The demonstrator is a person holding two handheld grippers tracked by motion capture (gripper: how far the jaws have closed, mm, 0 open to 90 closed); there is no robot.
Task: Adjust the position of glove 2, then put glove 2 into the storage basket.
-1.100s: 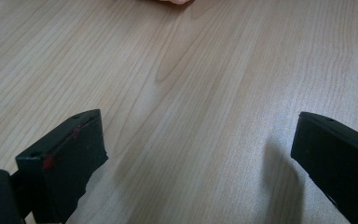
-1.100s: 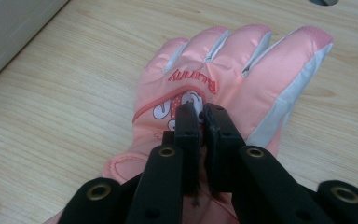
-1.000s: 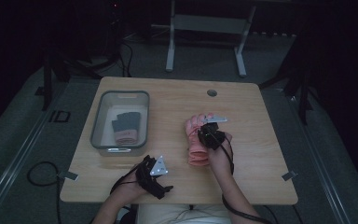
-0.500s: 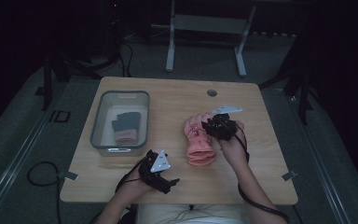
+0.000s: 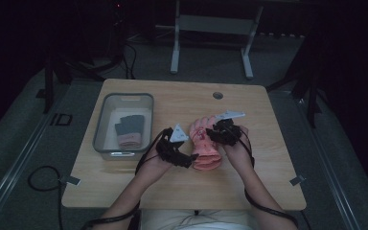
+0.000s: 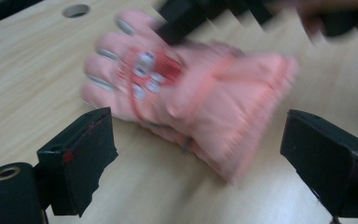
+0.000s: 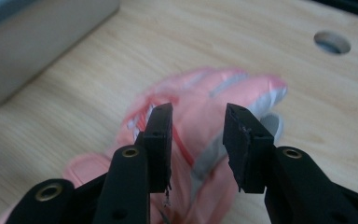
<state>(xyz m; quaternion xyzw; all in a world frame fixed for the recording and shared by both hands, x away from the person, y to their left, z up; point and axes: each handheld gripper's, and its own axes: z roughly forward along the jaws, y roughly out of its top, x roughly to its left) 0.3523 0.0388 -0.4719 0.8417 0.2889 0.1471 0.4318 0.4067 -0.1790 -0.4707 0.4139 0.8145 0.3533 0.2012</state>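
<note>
Pink glove (image 5: pixel 204 143) lies on the wooden table (image 5: pixel 268 158), right of the grey bin (image 5: pixel 123 99); the left gripper (image 6: pixel 205 154) stands spread wide just before its cuff, gripping nothing; the right gripper (image 7: pixel 198 140), jaws just opening, hovers over the glove, pads apart.

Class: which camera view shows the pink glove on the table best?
The left gripper view: the whole pink glove lies between its jaws, printed back up, though blurred. The right gripper view partly hides it behind the jaws. The high view shows it small and dim.
</note>
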